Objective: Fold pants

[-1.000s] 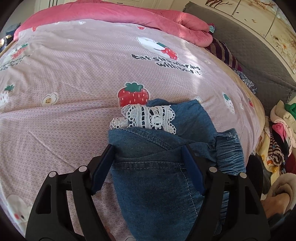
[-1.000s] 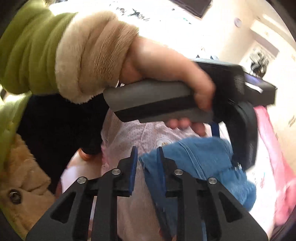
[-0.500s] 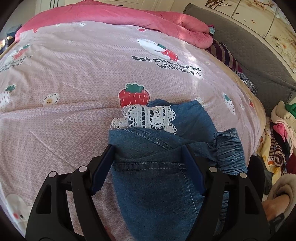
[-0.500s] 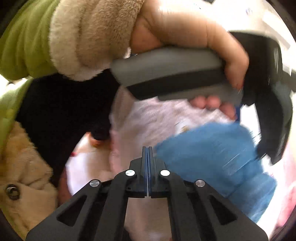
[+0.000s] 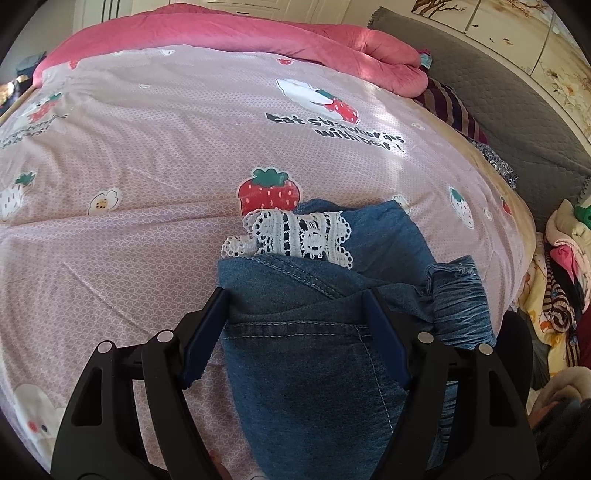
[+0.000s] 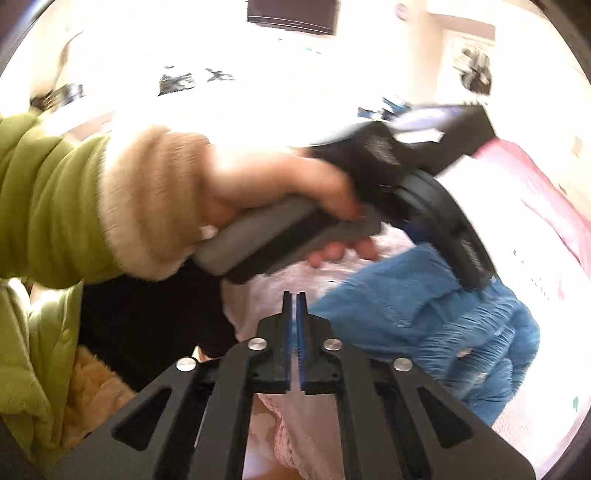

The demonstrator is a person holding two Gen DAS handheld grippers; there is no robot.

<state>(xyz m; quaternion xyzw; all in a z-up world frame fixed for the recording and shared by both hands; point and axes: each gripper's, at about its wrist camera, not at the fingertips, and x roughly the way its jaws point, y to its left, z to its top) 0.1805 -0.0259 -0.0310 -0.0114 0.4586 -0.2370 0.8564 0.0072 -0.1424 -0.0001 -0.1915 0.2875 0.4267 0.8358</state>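
So the blue denim pants w/ the white lace trim [image 5: 295, 295] were sitting bunched in a folded stack near the lower middle of the left cam's frame, on the pink strawberry-print bedsheet [image 5: 166, 147]. Lace edge poked out at the top of the stack, gathered elastic waistband [image 5: 461, 306] off to the right.

What changed: the right gripper [image 6: 294, 306] let go. A sec ago its jaws were partway apart right by the denim edge; then they snapped together, eased apart a hair in the last half sec, and in the right cam they stood pretty much closed w/ nothing between them, just a thin slit. It also lifted and rolled away, so the pants sat further right in its frame, under the left hand [image 6: 295, 199] and its grey handle.

The left gripper [image 5: 295, 325] didn't budge. Blue pads wide apart, straddling the denim stack at the bottom centre of its view, same as a sec before. Couldn't really tell if the pads were squeezing the cloth or just bracketing it; looked more like pinning it down than a real grab.

My read: that fold's basically done, right side's free. Prob a final tidy or a last fold left, since the waistband side looked lumpy. Pink quilt [image 5: 258, 33] at the top was untouched, pile of clothes [image 5: 554, 258] at the right edge too.
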